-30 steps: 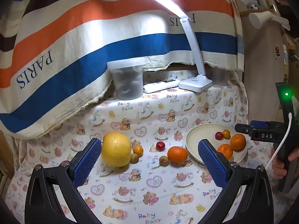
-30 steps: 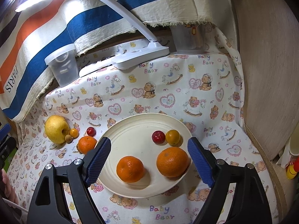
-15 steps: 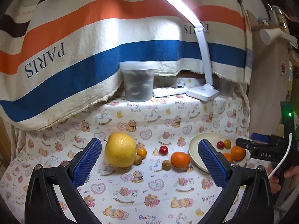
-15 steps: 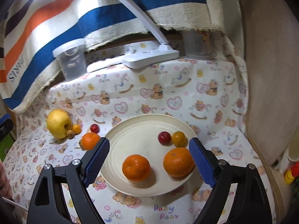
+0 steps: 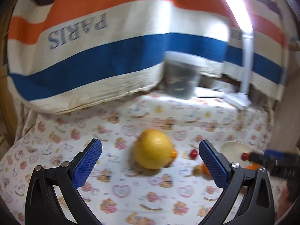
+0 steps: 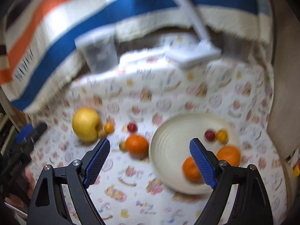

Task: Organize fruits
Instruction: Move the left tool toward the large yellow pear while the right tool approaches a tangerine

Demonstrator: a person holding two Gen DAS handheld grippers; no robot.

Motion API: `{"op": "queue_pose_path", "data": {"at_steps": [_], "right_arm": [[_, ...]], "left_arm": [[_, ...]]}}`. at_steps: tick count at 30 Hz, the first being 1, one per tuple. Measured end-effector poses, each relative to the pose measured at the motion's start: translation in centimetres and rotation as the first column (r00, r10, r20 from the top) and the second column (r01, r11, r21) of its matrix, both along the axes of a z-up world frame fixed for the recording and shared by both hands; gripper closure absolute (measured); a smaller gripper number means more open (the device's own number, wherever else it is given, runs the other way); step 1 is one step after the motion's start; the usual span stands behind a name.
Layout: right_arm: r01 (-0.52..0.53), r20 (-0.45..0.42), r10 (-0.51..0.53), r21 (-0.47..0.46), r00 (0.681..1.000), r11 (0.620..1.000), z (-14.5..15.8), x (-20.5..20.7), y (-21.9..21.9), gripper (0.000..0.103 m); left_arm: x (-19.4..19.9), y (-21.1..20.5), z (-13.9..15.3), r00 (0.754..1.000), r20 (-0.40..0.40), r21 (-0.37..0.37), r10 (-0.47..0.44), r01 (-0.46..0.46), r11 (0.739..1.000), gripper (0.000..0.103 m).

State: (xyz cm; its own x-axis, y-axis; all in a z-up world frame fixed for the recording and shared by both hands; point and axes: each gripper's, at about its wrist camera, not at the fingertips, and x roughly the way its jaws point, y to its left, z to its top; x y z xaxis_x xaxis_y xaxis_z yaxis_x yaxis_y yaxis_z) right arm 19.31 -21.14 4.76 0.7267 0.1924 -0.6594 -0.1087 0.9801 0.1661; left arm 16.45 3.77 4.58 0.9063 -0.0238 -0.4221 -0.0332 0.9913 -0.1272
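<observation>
A large yellow fruit (image 5: 152, 153) lies on the bear-print cloth, just ahead of my open, empty left gripper (image 5: 150, 163); it also shows in the right wrist view (image 6: 86, 124). Beside it lie a small orange fruit (image 6: 109, 127), a small red fruit (image 6: 131, 127), an orange (image 6: 136, 144) and small brown fruits. A cream plate (image 6: 168, 150) holds two oranges (image 6: 228, 154), a red fruit (image 6: 209, 135) and a yellow one (image 6: 221, 136). My right gripper (image 6: 150, 159) is open and empty above the plate's left edge. Both views are blurred.
A lidded plastic tub (image 5: 181, 75) and a white desk lamp (image 5: 238, 99) stand at the back against a striped PARIS cloth (image 5: 93, 43). A wooden panel (image 6: 285, 75) borders the table on the right. The right gripper shows at the far right in the left wrist view (image 5: 271, 161).
Both grippers have swung left. The yellow fruit now sits centred between the left gripper's fingers. The right gripper has shifted from over the plate toward its left edge and the loose orange.
</observation>
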Motion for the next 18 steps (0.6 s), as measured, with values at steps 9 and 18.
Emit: {"op": "queue_pose_path", "data": {"at_steps": [9, 18], "right_arm": [[0.021, -0.142, -0.007, 0.095, 0.99, 0.995, -2.9, 1.8, 3.2, 0.015], [0.021, -0.229, 0.012, 0.14, 0.973, 0.99, -4.7, 4.7, 3.9, 0.045]], "left_arm": [[0.8, 3.1, -0.5, 0.998, -0.039, -0.084, 0.052, -0.055, 0.995, 0.0], [1.9, 4.9, -1.5, 0.994, -0.074, -0.14, 0.076, -0.086, 0.986, 0.0]]}}
